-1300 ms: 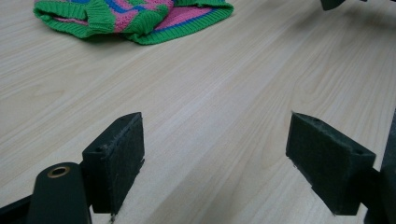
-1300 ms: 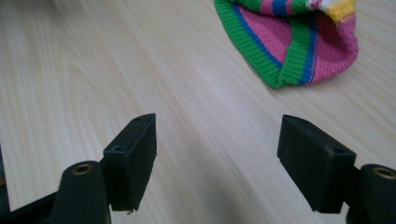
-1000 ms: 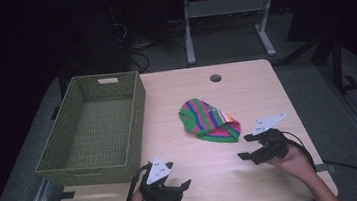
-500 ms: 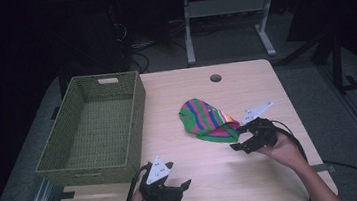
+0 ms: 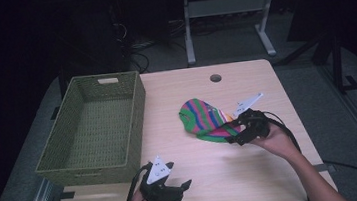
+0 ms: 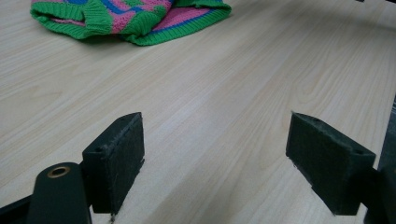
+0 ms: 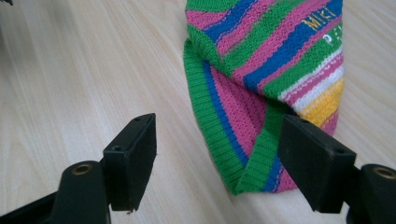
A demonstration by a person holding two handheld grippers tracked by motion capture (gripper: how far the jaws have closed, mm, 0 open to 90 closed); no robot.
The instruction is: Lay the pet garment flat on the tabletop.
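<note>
A striped knitted garment [image 5: 203,119] in green, pink and blue lies crumpled on the wooden table [image 5: 254,173], right of centre. My right gripper [image 5: 229,134] is open at its near right edge, and the garment's green hem [image 7: 224,140] lies between its jaws. My left gripper [image 5: 183,190] rests open near the table's front edge with nothing between its jaws. From the left gripper view the garment [image 6: 135,18] lies far ahead across bare wood.
A green woven basket [image 5: 133,120] stands on the left of the table, empty inside. A round cable hole [image 5: 215,78] sits near the far edge. Bare wood lies between the two grippers.
My right gripper has moved left and slightly away from me, from the bare wood at the right up to the garment's edge. The left gripper has stayed put.
</note>
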